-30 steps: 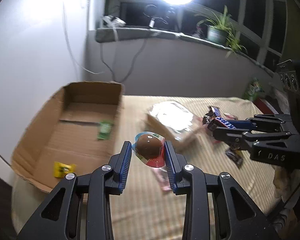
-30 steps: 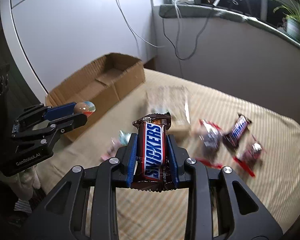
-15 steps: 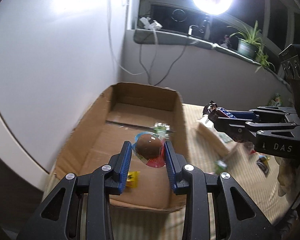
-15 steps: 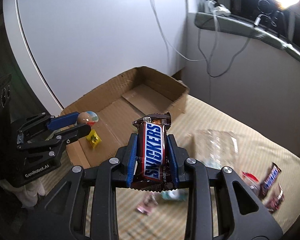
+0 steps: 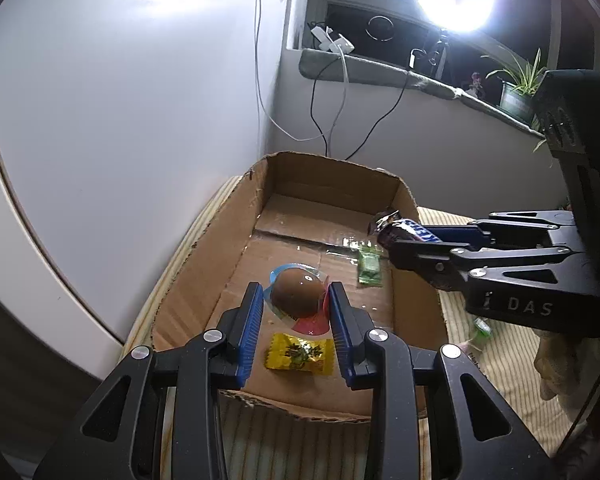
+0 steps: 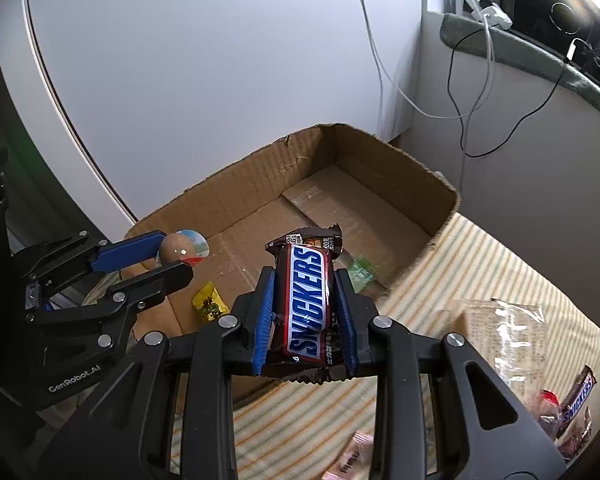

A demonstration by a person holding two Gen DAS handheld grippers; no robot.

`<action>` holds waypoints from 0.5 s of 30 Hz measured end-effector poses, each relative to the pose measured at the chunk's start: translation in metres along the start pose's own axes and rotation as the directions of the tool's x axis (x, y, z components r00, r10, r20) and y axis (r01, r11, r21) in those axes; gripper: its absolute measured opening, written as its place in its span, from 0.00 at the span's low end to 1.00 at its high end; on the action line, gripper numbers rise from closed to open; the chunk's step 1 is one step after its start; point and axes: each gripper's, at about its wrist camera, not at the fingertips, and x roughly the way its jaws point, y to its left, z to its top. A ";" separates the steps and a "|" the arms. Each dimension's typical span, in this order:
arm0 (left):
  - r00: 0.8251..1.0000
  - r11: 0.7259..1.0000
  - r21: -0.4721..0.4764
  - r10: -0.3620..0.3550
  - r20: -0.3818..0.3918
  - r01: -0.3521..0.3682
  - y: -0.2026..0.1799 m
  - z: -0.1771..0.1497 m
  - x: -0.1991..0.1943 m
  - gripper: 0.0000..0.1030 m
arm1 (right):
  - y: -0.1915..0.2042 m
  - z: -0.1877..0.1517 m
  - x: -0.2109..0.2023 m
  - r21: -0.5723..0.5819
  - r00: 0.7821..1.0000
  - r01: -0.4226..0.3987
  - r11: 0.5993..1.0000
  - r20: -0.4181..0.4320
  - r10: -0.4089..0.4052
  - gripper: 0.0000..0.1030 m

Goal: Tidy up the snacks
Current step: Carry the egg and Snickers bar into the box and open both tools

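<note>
An open cardboard box stands on the striped cloth. My left gripper is shut on a brown egg-shaped snack in clear wrap, held over the box's near end. My right gripper is shut on a Snickers bar, held over the box's right wall. A yellow candy and a green candy lie on the box floor.
More Snickers bars, a clear-wrapped packet and a pink candy lie on the striped cloth right of the box. A white wall with hanging cables stands behind the box. A window ledge holds a plant.
Both grippers have moved left from the loose snacks to over the box, each still holding its snack. The box now fills the middle of both views.
</note>
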 end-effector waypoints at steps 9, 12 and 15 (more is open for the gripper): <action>1.000 1.000 -0.004 0.005 -0.005 -0.005 0.003 0.000 0.003 0.36 | 0.003 0.002 0.009 -0.012 1.000 -0.001 1.000 -0.013 0.001 0.29; 1.000 1.000 -0.004 0.010 -0.004 -0.010 0.003 -0.001 0.003 0.37 | 0.004 0.003 0.010 -0.017 1.000 0.004 1.000 -0.009 -0.004 0.29; 1.000 1.000 -0.003 0.013 -0.007 -0.013 0.003 -0.001 0.003 0.38 | 0.004 0.004 0.006 -0.015 1.000 0.012 1.000 0.001 -0.012 0.37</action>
